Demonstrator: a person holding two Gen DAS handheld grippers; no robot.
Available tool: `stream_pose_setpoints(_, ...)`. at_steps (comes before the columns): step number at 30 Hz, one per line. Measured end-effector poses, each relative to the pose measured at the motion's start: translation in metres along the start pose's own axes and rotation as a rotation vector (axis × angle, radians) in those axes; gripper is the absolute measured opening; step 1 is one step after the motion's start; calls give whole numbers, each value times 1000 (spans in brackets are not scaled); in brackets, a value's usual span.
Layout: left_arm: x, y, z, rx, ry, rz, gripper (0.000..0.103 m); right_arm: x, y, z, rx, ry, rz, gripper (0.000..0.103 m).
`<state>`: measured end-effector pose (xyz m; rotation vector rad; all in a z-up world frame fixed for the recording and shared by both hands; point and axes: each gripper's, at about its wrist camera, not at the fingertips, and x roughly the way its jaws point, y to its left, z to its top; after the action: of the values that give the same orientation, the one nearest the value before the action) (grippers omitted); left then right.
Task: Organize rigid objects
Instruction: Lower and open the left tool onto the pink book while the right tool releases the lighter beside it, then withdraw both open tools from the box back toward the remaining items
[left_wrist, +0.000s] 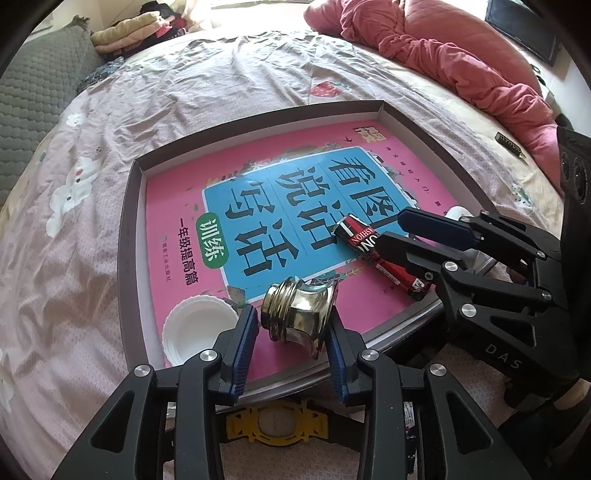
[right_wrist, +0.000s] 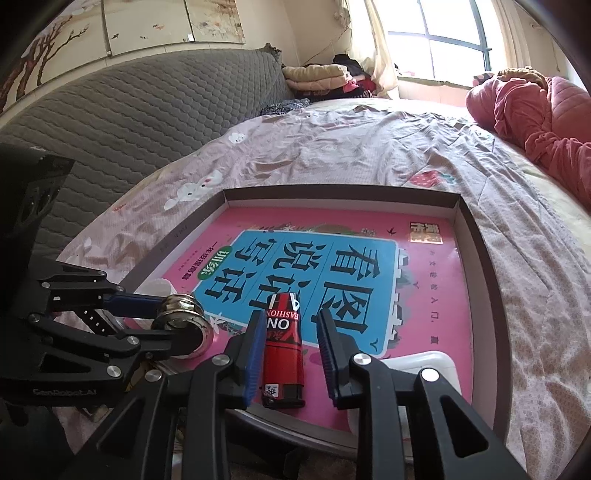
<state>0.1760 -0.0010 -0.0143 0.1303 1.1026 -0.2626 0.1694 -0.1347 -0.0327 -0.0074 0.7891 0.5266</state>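
In the shallow grey cardboard tray (left_wrist: 127, 236) lined with a pink book, the left gripper (left_wrist: 291, 339) is straddling the shiny brass threaded fitting (left_wrist: 295, 314) at six o'clock, pads barely apart from it, while the right gripper (right_wrist: 291, 350) at four o'clock is flanking the red lighter (right_wrist: 282, 354), jaws narrowly parted.

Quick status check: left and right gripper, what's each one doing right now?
Left gripper: around the metal fitting, pads not clearly pressing.
Right gripper: open, red lighter lying between its fingers, released.
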Motion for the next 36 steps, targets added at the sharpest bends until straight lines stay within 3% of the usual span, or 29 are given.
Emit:
stream_pose_setpoints(7, -3, 1, -2, -16, -16, -6, 45, -3, -2, 0, 4, -20, -2, 38)
stream_pose_setpoints(15, -7, -4, -2, -18, -30, -4, 49, -11, -4, -1, 2, -52, -16, 39)
stream_pose_setpoints(19, -12, -6, -3, -21, -42, -15, 54, -15, -8, -1, 18, -71, -21, 49)
stream_pose_setpoints(31, -23, -9, -3, -25, -74, -3, 63, -25, -15, -2, 31, -107, -43, 49)
stream_pose_setpoints(36, -31, -8, -3, -27, -89, 0, 68, -37, -14, -1, 21, -162, -58, 52)
